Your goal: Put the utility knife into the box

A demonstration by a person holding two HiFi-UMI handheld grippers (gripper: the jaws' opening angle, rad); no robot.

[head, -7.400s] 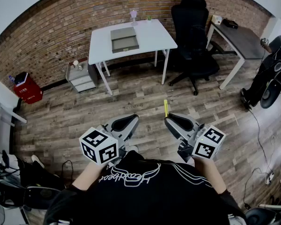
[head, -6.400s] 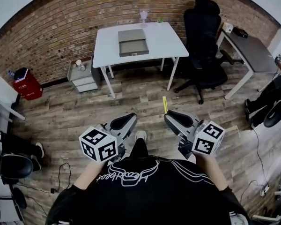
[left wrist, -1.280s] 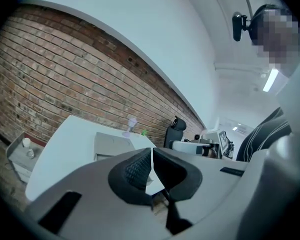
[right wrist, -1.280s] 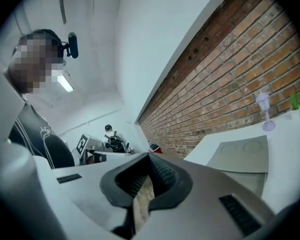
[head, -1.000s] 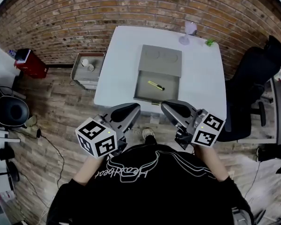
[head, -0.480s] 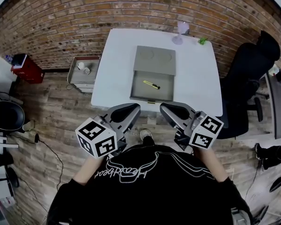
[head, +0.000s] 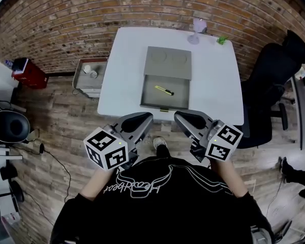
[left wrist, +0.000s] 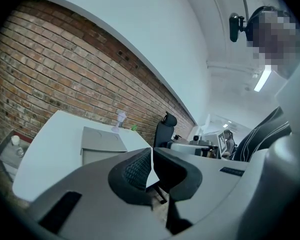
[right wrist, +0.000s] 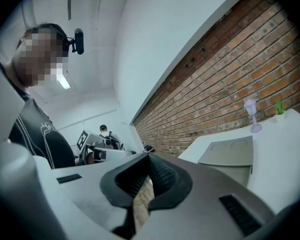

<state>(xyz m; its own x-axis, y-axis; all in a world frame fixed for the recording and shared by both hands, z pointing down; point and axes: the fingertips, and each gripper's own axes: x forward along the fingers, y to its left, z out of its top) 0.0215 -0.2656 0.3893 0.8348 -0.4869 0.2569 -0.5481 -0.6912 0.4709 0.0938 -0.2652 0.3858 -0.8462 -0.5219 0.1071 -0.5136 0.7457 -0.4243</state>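
Observation:
A yellow utility knife (head: 164,90) lies inside the open tray of the grey box (head: 152,101) on the white table (head: 213,85). The box's lid (head: 168,61) stands at the far side. My left gripper (head: 148,117) and right gripper (head: 178,116) hover side by side before the table's near edge, short of the box. Both are shut with nothing between the jaws. The left gripper view shows its shut gripper (left wrist: 151,154) with the box (left wrist: 101,142) beyond it. The right gripper view shows its shut gripper (right wrist: 148,160) and the box (right wrist: 230,154) further off.
A black office chair (head: 272,80) stands right of the table. A small drawer cabinet (head: 89,78) and a red bin (head: 25,71) sit to the left by the brick wall. A purple glass (head: 198,27) and a small green plant (head: 222,39) stand at the table's far edge.
Several seconds ago my right gripper carried the yellow knife across the room. Now the knife lies in the box and that gripper is empty. Over the last second only the view shifted slightly.

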